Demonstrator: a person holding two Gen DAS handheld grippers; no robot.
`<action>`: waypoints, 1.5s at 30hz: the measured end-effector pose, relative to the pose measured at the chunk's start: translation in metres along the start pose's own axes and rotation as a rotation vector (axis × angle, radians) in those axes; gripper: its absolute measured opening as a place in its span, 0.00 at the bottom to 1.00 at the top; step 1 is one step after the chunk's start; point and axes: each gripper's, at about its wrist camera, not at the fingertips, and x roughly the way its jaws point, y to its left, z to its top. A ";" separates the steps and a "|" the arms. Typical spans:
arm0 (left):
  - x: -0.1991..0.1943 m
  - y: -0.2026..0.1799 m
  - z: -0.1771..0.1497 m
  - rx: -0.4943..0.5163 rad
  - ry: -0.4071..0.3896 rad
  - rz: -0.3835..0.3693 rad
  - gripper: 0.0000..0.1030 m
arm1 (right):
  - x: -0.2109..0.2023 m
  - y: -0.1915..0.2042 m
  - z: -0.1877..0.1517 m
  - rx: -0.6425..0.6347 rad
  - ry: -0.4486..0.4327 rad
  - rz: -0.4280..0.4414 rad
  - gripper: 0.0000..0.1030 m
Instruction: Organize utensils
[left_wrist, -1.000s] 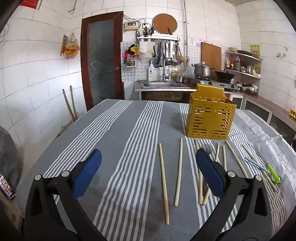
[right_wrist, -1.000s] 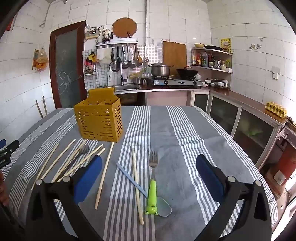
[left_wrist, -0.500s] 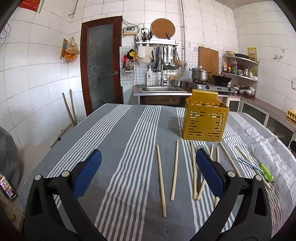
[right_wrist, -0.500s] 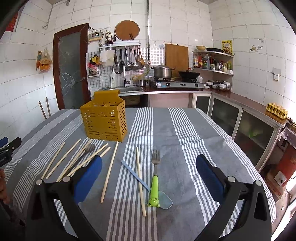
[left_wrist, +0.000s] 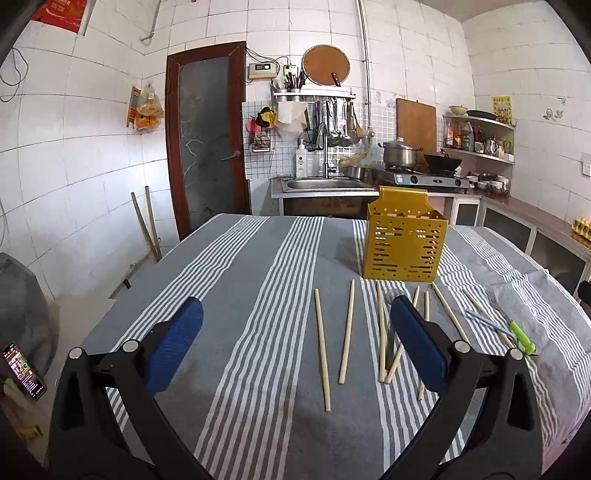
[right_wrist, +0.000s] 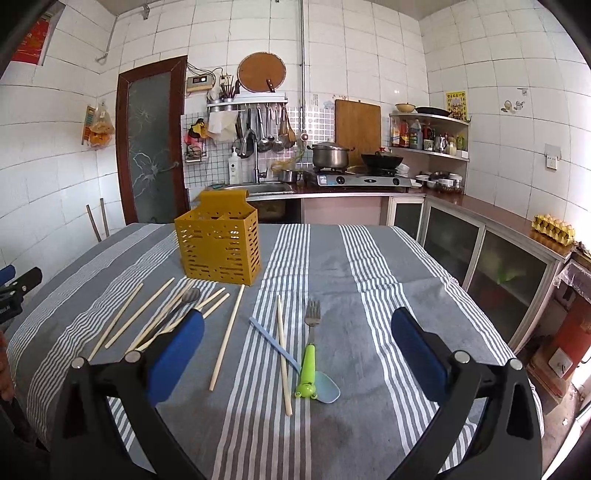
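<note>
Chopsticks (right_wrist: 226, 338) beside yellow holder (right_wrist: 218, 246) — both tools (left_wrist: 295, 345) (right_wrist: 295, 345) gaping, no legible writing.

Loads of bare striped tabletop (left_wrist: 236, 295) on the left side and again right of the green-handled fork (right_wrist: 310, 343), so either tool has easy room to come in low there. The middle is the messy bit: chopsticks (left_wrist: 345, 332) lie fanned out in front of the yellow utensil holder (left_wrist: 404, 240), some crossing over a metal spoon (right_wrist: 184, 301), and a blue spoon (right_wrist: 288, 354) is tucked under one chopstick next to the fork. The holder stands upright behind them all, its open top free from above.
</note>
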 end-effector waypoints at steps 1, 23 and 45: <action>0.000 0.000 -0.001 -0.002 0.001 -0.004 0.95 | -0.001 0.000 -0.001 -0.002 0.003 0.001 0.96; 0.035 0.006 0.003 -0.007 0.029 -0.051 0.95 | 0.009 0.012 0.010 -0.024 0.010 -0.022 0.96; 0.058 -0.025 0.010 0.055 0.077 -0.086 0.95 | 0.032 -0.004 0.010 0.037 0.052 -0.018 0.96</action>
